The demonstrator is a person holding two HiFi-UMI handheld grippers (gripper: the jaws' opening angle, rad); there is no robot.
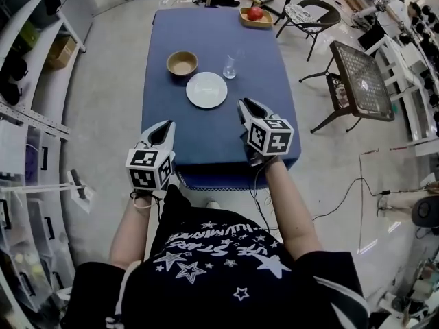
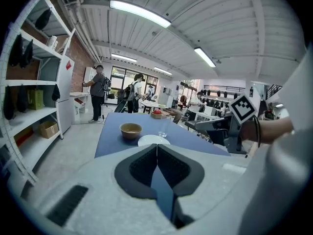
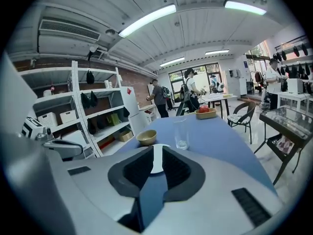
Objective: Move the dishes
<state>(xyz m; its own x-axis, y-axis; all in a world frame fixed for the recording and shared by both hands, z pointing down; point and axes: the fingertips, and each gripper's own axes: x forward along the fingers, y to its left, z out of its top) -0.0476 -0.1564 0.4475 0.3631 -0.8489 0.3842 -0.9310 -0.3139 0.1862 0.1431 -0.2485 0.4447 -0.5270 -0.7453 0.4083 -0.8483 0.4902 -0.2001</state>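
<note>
On the blue table point(image 1: 212, 136) stand a tan bowl point(image 1: 182, 63), a clear glass point(image 1: 230, 66) and a white plate point(image 1: 206, 90). They also show in the left gripper view: bowl point(image 2: 130, 129), glass point(image 2: 163, 128) and plate point(image 2: 153, 140). My left gripper point(image 1: 164, 125) hangs over the table's near left corner, shut and empty, its tips point(image 2: 157, 146) touching. The right gripper point(image 1: 245, 103) hovers just right of the plate, a narrow gap between its tips point(image 3: 156, 151). Through that gap the plate point(image 3: 157, 158) shows, with the bowl point(image 3: 146, 137) and glass point(image 3: 181, 133) beyond.
A wooden tray point(image 1: 264, 23) with a red apple sits at the table's far edge, with chairs point(image 1: 312, 16) behind it. A mesh-top side table point(image 1: 361, 81) stands to the right and shelving point(image 1: 27, 60) runs along the left. People point(image 2: 99, 92) stand far off.
</note>
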